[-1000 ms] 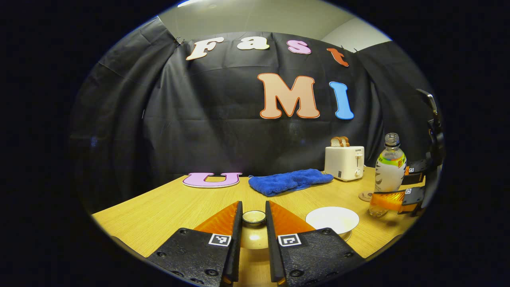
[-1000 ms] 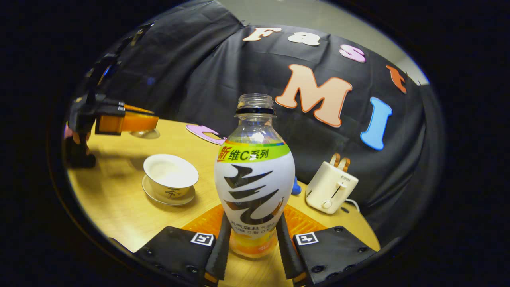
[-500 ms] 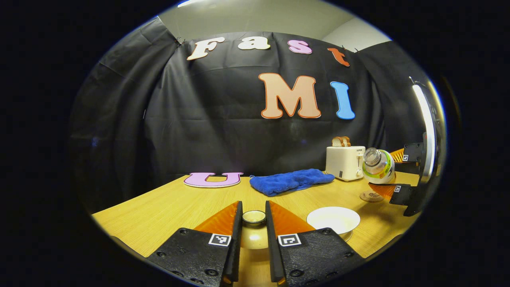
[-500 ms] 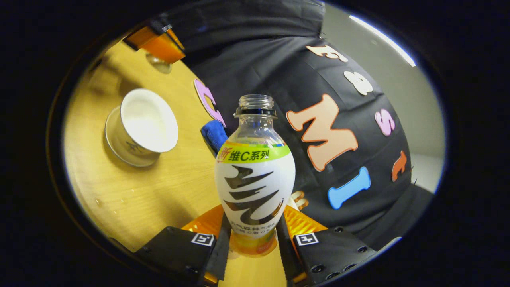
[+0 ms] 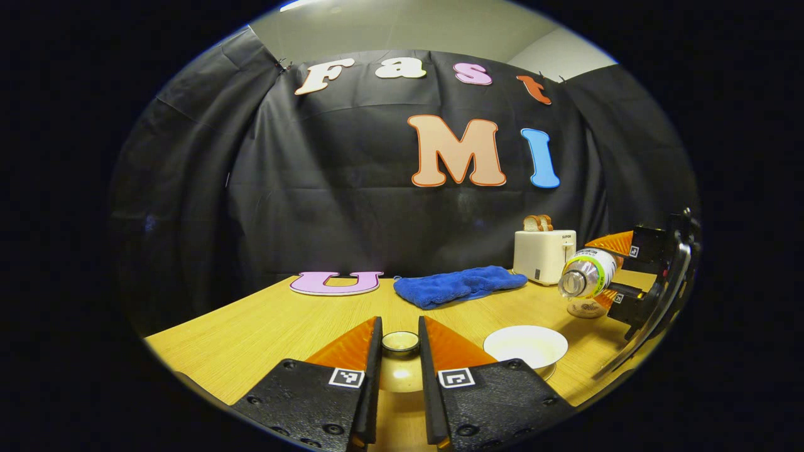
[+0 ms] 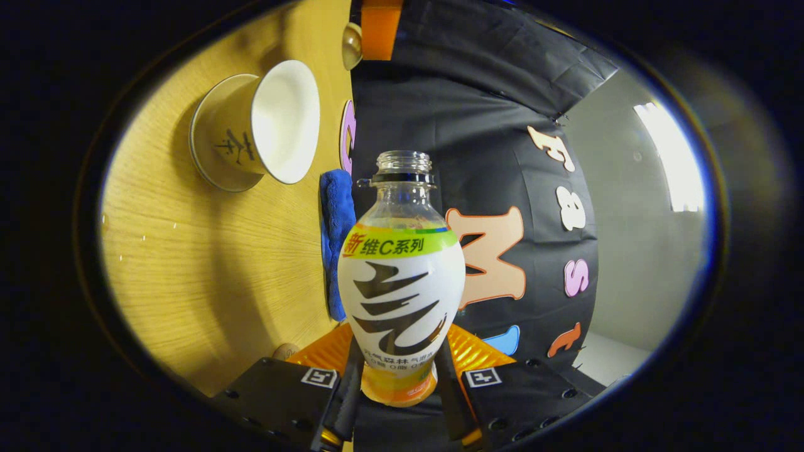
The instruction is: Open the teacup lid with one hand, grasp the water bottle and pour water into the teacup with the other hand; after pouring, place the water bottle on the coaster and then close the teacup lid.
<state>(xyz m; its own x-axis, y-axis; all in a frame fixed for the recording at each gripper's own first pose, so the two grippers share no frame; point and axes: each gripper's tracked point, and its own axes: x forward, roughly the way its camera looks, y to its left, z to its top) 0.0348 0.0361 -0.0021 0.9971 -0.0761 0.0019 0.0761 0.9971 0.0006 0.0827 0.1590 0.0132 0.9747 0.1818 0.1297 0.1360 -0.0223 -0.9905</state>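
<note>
My left gripper holds the teacup lid by its knob, both jaws closed on it, lifted clear beside the open teacup, so the lid-opening step looks done. My right gripper has its jaws clamped on the lower body of the water bottle, which is uncapped and tipped nearly level, its mouth aimed toward the teacup from off to one side rather than directly above the rim. I cannot see any water leaving the mouth yet, and the cup's inside looks white and dry, so I judge the pour is only just beginning. What is left: finish pouring, stand the bottle on the coaster on the wooden surface, then set the lid back on the cup.
</note>
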